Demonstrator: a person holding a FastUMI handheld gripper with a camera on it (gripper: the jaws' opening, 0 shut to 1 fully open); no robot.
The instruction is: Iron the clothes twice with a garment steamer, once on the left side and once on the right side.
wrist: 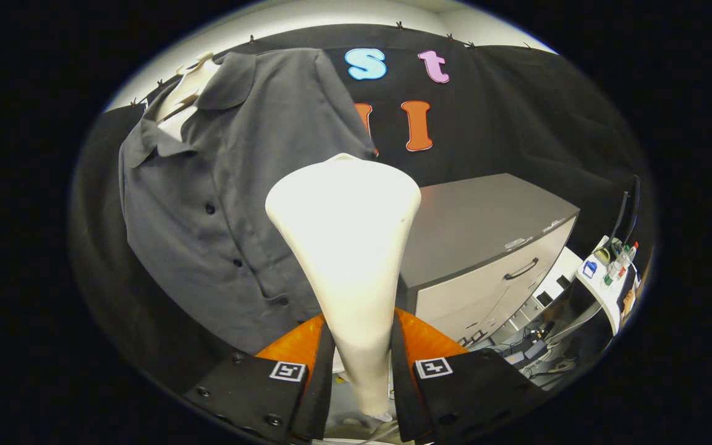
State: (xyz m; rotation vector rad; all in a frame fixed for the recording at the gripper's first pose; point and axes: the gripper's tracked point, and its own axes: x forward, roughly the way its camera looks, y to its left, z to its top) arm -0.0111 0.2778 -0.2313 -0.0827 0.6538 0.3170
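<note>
Gripper (362, 371) fingers clamp the slim handle of a cream-white plastic garment steamer (347, 235), whose wide head flares up ahead of them. Beyond it, slightly left, hangs a dark grey buttoned shirt (220, 204); a grey drawer cabinet (486, 247) stands to the right.

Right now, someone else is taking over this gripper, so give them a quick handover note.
Gripper: shut on the steamer, both fingers pressing its narrow handle, wide head pointing up and ahead.
Shirt: grey, buttoned, hanging on a form against the booth wall, beyond the fingers and to the left of the steamer head. The head looks just short of the fabric; contact cannot be told.
Cabinet: to the right, beyond the steamer.
Done: steamer picked up.
Left: how many passes are done cannot be told; the job needs one on the left side and one on the right.
</note>
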